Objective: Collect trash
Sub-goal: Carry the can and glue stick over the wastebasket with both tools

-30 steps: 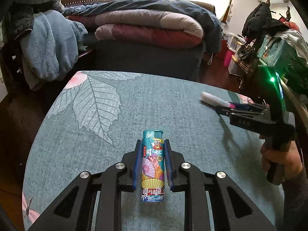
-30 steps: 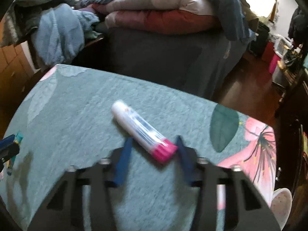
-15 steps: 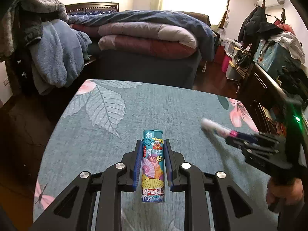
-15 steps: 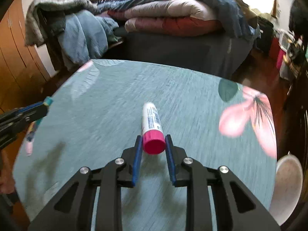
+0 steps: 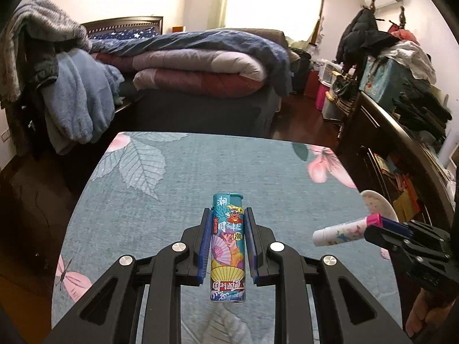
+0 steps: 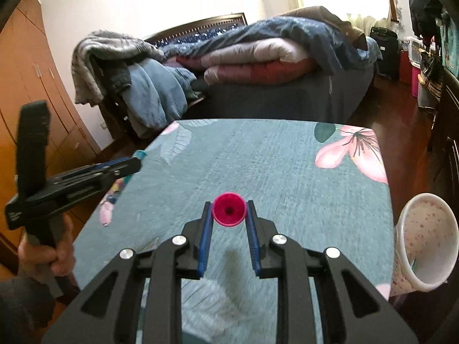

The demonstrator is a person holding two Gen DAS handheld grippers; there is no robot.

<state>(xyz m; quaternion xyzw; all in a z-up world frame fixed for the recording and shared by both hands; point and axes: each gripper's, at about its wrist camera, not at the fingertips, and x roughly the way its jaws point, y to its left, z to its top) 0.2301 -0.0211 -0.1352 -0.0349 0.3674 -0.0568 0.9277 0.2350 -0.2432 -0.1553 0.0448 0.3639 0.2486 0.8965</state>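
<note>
Blown-out window (image 5: 266, 0) backlight — fisheye-dark corners, tablecloth (image 6: 258, 172) seemingly motion-blurred.

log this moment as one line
left gripper: shut on lighter | right gripper: shut on tube | both above table | bin: right of table

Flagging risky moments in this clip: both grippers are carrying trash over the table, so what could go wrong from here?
1. The right gripper pinches the white tube only at its pink cap end; the long body sticks out and could pivot or slip free.
2. The wastebasket sits beside the table's edge, so a drop could miss.
3. The lighter overhangs the left gripper's fingers.
</note>
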